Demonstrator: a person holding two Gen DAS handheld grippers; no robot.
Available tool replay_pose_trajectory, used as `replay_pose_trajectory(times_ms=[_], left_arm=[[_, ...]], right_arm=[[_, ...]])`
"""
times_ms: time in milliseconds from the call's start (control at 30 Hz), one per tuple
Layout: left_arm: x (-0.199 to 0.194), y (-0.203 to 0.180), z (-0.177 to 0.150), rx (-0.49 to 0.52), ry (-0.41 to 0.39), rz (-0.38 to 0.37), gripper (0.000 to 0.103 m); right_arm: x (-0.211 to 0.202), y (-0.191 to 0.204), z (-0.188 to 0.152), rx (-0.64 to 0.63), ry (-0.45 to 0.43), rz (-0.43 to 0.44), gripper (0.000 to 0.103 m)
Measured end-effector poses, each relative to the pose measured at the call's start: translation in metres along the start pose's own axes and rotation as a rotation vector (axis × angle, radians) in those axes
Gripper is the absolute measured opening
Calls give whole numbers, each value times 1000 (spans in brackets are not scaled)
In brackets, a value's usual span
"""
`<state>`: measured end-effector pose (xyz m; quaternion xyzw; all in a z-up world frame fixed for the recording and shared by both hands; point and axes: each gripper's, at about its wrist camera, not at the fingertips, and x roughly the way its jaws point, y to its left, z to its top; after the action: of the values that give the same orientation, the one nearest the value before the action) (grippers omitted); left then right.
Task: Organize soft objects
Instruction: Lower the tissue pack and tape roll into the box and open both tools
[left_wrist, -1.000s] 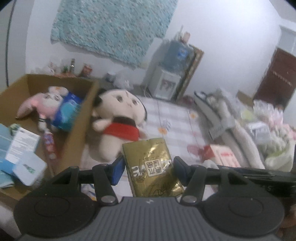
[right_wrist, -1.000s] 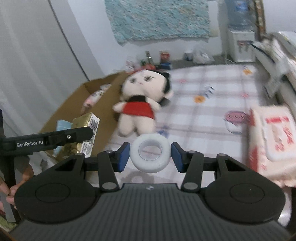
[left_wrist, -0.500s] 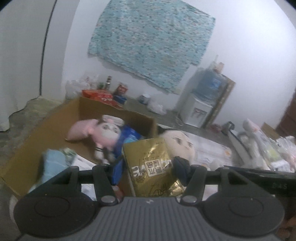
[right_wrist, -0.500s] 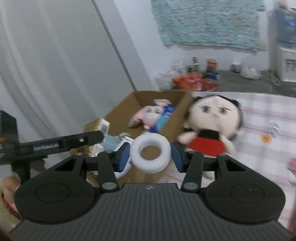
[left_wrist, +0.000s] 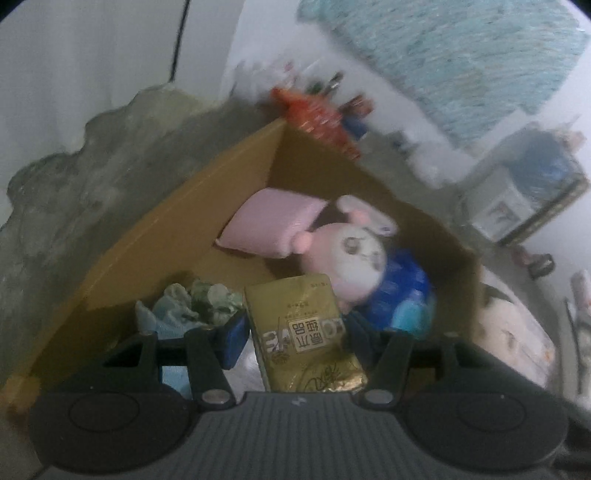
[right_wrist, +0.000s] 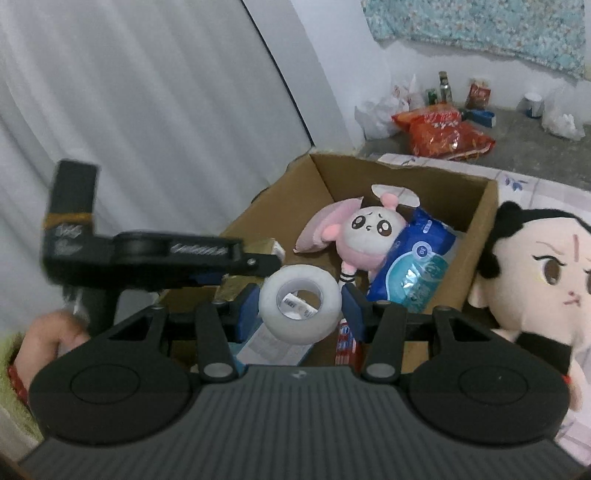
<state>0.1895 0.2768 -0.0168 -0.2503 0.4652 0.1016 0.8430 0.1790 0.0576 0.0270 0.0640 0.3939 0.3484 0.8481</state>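
Both grippers have swung from the checked blanket over to the open brown cardboard box (right_wrist: 476, 236) since a second ago. Left gripper (left_wrist: 293, 332) is hovering above the box interior, its jaws pinching a shiny gold foil packet (left_wrist: 306, 338) with a printed label. Right gripper (right_wrist: 300, 308) is hanging over the near edge of the box, clamping a white ring-shaped roll (right_wrist: 300, 309). Inside the box, a pink and white plush bunny (right_wrist: 364, 236) is lying against a blue plastic tissue pack (right_wrist: 413, 269). Outside, a cream black-haired plush doll (right_wrist: 535, 273) is leaning against the box's right wall.
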Motion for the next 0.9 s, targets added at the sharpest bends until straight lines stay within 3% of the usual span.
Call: replay_pose_trajectory(times_ms=[133, 400, 467, 600, 733, 900], left_arm=[[35, 6, 15, -57, 53, 66, 59], [70, 21, 28, -145, 36, 131, 60], [75, 22, 29, -151, 33, 129, 61], [75, 25, 33, -167, 24, 100, 73], [65, 22, 31, -153, -3, 80, 83], [44, 12, 24, -136, -27, 37, 88]], right_arm=[[17, -8, 1, 12, 19, 5, 48], [30, -22, 2, 5, 34, 4, 48], [32, -22, 3, -5, 34, 0, 48], [36, -22, 5, -23, 36, -12, 48], [39, -19, 7, -41, 44, -24, 48], [43, -13, 9, -84, 64, -41, 48]])
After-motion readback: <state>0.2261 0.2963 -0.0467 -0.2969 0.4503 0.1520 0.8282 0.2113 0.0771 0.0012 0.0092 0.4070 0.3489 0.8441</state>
